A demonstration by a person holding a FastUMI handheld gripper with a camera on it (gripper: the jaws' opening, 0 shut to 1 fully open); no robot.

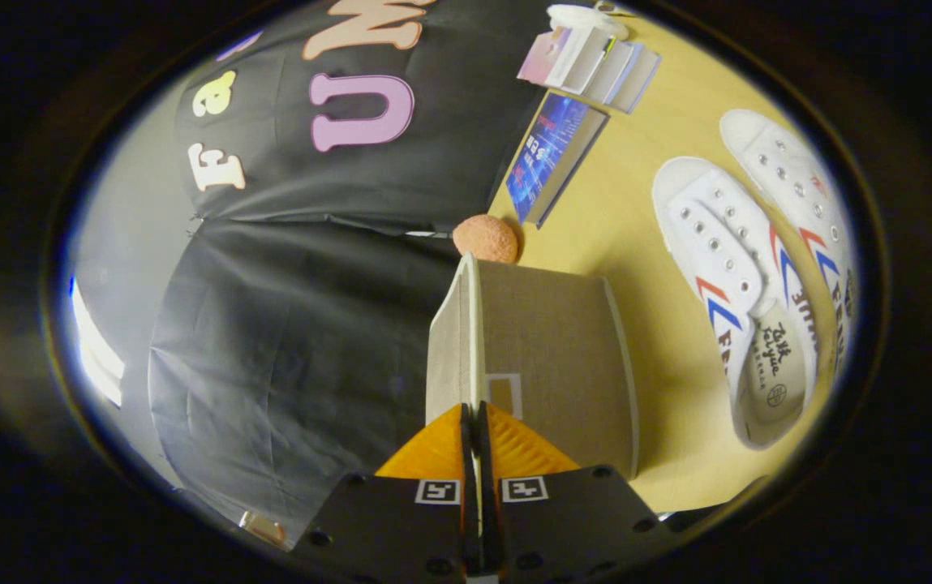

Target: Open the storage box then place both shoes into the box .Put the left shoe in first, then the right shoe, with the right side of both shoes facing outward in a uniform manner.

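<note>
The gripper (pixel 478 438), its fingers pinched nearly together on the thin edge of the box lid (pixel 466 341), is lifting it to open the box (pixel 555 357), while both shoes (pixel 725 276) are lying side by side on the table (pixel 620 219) to the right, awaiting loading.

Far shoe (pixel 798 191) heel beyond view

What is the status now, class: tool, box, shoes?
Tool shut on box lid, lid swung up. Both shoes side by side on table, outside box. Nothing between.
</note>
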